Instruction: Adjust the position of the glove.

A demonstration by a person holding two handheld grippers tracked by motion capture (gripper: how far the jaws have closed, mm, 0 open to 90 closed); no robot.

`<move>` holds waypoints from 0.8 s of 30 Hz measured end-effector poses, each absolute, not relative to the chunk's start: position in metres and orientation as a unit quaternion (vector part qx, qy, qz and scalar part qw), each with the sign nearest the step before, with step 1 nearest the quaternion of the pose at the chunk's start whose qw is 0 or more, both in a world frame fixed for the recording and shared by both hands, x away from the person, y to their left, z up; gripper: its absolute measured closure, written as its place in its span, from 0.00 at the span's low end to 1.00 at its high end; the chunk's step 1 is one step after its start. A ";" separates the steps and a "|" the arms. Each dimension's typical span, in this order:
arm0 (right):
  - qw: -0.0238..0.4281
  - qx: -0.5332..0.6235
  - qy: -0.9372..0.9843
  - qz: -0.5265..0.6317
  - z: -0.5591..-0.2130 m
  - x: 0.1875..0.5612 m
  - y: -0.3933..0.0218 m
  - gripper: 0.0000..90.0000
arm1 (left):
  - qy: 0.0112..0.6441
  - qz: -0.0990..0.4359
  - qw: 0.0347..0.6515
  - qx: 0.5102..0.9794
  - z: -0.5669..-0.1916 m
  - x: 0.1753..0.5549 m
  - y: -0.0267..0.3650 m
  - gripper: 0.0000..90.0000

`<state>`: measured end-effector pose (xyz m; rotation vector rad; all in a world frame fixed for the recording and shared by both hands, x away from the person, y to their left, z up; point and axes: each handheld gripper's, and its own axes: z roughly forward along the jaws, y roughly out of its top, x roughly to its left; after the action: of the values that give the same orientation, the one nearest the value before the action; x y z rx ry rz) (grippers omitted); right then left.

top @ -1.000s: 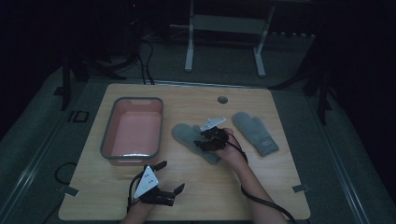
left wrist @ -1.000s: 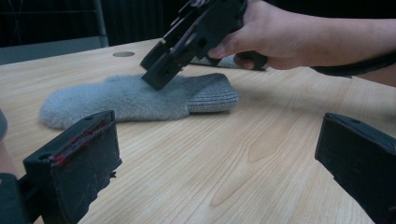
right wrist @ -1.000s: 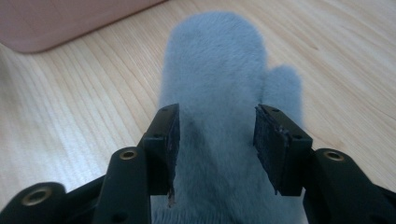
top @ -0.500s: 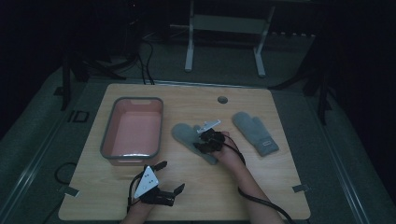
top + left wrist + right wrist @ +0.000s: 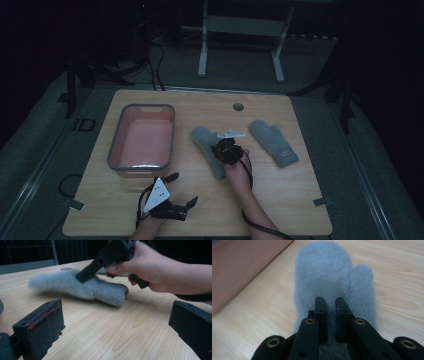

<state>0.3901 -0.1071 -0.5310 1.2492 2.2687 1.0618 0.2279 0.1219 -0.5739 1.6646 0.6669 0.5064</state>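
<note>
The right hand-held gripper (image 5: 223,148) rests on the near grey mitten (image 5: 207,150), which lies flat on the table (image 5: 280,190) just right of the pink tub (image 5: 142,142). In the right gripper view its jaws have just been closing and now stand nearly together, pinching a ridge of the mitten's fuzzy fabric (image 5: 332,287) between the pads; how much cloth is actually caught is hard to judge, since the fold is dark between them. The mitten's thumb points to the right in that view and its rounded tip points away from the camera. The person's right hand (image 5: 150,267) wraps the gripper body above the mitten's knitted cuff (image 5: 112,293).

The left hand-held gripper (image 5: 172,202) sits low near the front edge of the table, its jaws wide apart with nothing between them but bare wood. A second grey mitten (image 5: 274,142) lies well apart to the right.
</note>
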 end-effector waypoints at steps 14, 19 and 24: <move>0.211 0.578 0.703 0.356 -0.528 0.381 -0.101 0.92 | 0.282 0.220 0.597 0.718 -0.574 0.227 0.121 0.00; 0.196 0.592 0.703 0.342 -0.548 0.388 -0.098 0.92 | 0.281 0.220 0.598 0.718 -0.574 0.227 0.121 0.00; 0.191 0.589 0.706 0.345 -0.553 0.388 -0.098 0.88 | 0.279 0.223 0.594 0.720 -0.574 0.227 0.120 0.00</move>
<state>0.3881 -0.0981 -0.5528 1.6540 1.9813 0.9675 0.2270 0.1204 -0.5740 1.6733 0.6494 0.5188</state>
